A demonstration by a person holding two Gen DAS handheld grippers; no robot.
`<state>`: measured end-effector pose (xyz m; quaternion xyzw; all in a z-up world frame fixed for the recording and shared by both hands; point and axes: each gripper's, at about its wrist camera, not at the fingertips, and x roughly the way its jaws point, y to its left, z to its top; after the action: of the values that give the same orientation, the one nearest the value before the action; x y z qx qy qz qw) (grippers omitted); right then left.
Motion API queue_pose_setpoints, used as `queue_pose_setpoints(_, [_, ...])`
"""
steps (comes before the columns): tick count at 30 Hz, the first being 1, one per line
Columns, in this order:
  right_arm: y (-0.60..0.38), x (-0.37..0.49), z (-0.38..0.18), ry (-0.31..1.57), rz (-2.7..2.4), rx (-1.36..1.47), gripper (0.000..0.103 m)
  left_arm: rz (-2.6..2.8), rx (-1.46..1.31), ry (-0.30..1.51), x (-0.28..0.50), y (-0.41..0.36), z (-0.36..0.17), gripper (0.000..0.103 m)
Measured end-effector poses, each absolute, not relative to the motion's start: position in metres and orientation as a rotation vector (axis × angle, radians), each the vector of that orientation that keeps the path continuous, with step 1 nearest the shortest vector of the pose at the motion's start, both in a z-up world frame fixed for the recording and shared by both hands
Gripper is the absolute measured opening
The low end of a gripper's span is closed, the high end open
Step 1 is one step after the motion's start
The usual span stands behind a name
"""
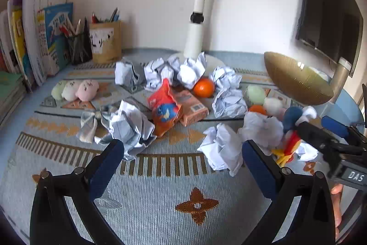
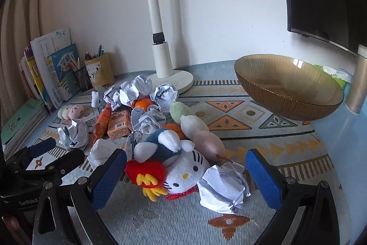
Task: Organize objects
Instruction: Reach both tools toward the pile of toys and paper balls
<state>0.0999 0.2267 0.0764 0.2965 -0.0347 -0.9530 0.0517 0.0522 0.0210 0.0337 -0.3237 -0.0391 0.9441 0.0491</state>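
Note:
Clutter lies on a patterned mat [image 1: 160,187]: several crumpled paper balls [image 1: 132,128], an orange snack bag [image 1: 165,107], an orange box [image 1: 192,107], an orange fruit [image 1: 203,87] and plush dango sticks [image 1: 75,90]. My left gripper [image 1: 183,155] is open and empty, just short of two paper balls [image 1: 221,148]. My right gripper [image 2: 185,171] is open, its jaws on either side of a Hello Kitty plush [image 2: 183,170] and a paper ball [image 2: 222,187]. The right gripper also shows in the left wrist view [image 1: 332,132].
An amber glass bowl [image 2: 289,86] stands at the right. A white lamp [image 2: 160,54] stands at the back. Books [image 1: 34,38] and pen cups [image 1: 105,40] line the left wall. A dark monitor [image 1: 330,6] hangs at the right.

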Motion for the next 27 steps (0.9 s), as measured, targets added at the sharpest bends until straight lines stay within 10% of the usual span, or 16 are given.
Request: queue_pose_setpoints(27, [0.214, 0.092, 0.068, -0.014, -2.909, 0.991, 0.103, 2.748, -1.118, 0.093, 0.047, 0.049, 0.023, 0.102])
